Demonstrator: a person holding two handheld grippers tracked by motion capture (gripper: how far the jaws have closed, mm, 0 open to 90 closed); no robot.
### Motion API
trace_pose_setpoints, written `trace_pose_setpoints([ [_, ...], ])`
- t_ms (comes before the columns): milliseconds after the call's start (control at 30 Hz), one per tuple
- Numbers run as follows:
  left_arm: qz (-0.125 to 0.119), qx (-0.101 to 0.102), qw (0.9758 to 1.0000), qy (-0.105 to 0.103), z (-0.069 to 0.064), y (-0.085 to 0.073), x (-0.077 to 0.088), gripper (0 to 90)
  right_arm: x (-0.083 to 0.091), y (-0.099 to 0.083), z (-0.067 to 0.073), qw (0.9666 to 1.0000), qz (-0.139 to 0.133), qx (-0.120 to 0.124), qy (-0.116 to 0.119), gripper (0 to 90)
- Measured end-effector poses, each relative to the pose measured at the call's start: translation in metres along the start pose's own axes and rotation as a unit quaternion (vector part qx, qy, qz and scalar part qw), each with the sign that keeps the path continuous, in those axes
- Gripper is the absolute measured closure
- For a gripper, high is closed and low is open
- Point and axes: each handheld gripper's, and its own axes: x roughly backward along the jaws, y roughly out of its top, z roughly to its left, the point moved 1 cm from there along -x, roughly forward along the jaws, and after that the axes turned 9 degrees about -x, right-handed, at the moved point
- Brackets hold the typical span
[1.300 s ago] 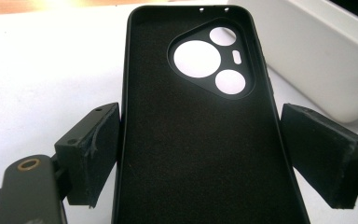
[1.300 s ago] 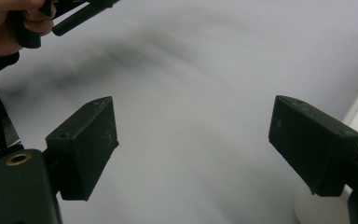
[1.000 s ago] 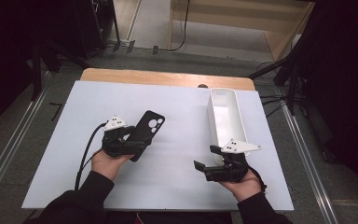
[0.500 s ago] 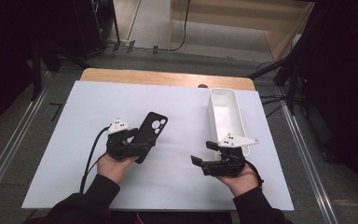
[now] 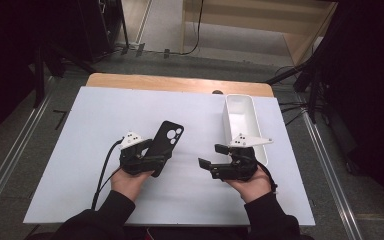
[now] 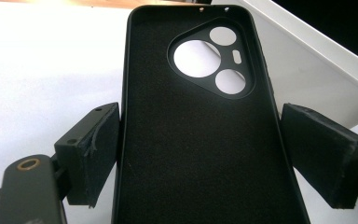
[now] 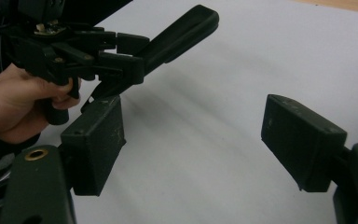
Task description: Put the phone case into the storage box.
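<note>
Jaws of the left gripper press against both long edges of a matte black soft phone case with a triangular camera cut-out, clamping its lower end; in the left gripper view the case shows its hollow inner side, and its three lens holes let the pale surface show through. From the right gripper view the case is lifted clear of the table and tilts upward, away from the hand that holds that gripper. A white rectangular sheet covers the wooden tabletop. The right gripper sits well apart on the other side, jaws spread wide with nothing between them, pointing toward the case. Just beyond the right gripper stands a long white open plastic bin, its far end near the sheet's back edge.
</note>
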Motion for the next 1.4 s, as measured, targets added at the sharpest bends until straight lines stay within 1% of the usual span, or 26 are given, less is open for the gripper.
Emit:
trace_pose_setpoints([
  [33,0.0,0.0,1.0,0.0,0.0,0.0,0.0,14.3,-0.001,0.002,0.0,1.0,0.0,0.004,-0.003,20.4],
  [133,-0.009,0.008,0.9999,0.001,-0.001,-0.002,-0.001,14.3,-0.003,0.006,0.002,1.0,-0.001,0.0,-0.001,20.7],
  [167,-0.009,0.01,0.9999,0.001,-0.002,-0.003,-0.001,14.3,-0.004,0.007,0.001,1.0,-0.002,0.002,-0.001,20.8],
  [233,-0.01,0.01,0.9999,0.001,-0.002,-0.003,-0.001,14.3,-0.006,0.01,0.002,1.0,-0.002,-0.004,-0.001,21.0],
  [367,-0.014,0.016,0.9998,0.0,-0.003,-0.004,-0.002,14.3,-0.009,0.013,0.002,0.9999,-0.004,-0.013,0.007,23.1],
  [400,-0.015,0.019,0.9997,0.002,-0.003,-0.004,-0.002,14.3,-0.011,0.015,0.003,0.9996,-0.006,-0.022,0.017,23.3],
  [533,-0.022,0.026,0.9994,0.006,-0.004,-0.005,-0.001,14.3,-0.016,0.019,0.005,0.9996,-0.003,-0.024,0.016,23.3],
  [567,-0.023,0.025,0.9994,0.007,-0.004,-0.006,-0.001,14.3,-0.017,0.02,0.005,0.9995,-0.003,-0.028,0.016,23.3],
  [633,-0.024,0.028,0.9993,0.004,-0.004,-0.007,-0.002,14.3,-0.018,0.022,0.004,0.9994,-0.004,-0.031,0.016,23.3],
  [700,-0.028,0.025,0.9993,0.003,-0.005,-0.008,-0.002,14.3,-0.02,0.023,0.003,0.9992,-0.005,-0.036,0.017,23.3],
  [733,-0.028,0.022,0.9994,0.003,-0.005,-0.008,-0.003,14.3,-0.02,0.024,0.003,0.9993,-0.004,-0.036,0.013,23.3],
  [833,-0.03,0.024,0.9993,0.002,-0.008,-0.009,-0.004,14.3,-0.022,0.026,0.001,0.999,0.0,-0.042,0.014,23.3],
  [900,-0.032,0.018,0.9993,0.005,-0.009,-0.009,-0.004,14.3,-0.024,0.027,-0.001,0.9988,0.0,-0.048,0.013,23.3],
  [967,-0.035,0.018,0.9992,0.006,-0.011,-0.01,-0.004,14.3,-0.026,0.028,-0.002,0.9987,-0.002,-0.049,0.011,23.0],
  [1000,-0.036,0.016,0.9992,0.007,-0.011,-0.01,-0.004,14.3,-0.027,0.029,-0.002,0.9985,0.001,-0.054,0.008,22.8],
  [1100,-0.047,0.016,0.9988,0.001,-0.012,-0.011,-0.004,14.3,-0.03,0.031,-0.002,0.9987,0.0,-0.052,-0.001,21.8],
  [1267,-0.045,0.012,0.9989,0.002,-0.012,-0.012,-0.005,14.3,-0.034,0.036,-0.003,0.9979,-0.003,-0.063,0.013,21.8],
  [1400,-0.049,0.013,0.9987,0.001,-0.013,-0.012,-0.005,14.3,-0.037,0.04,-0.003,0.9976,0.003,-0.067,0.016,22.2],
])
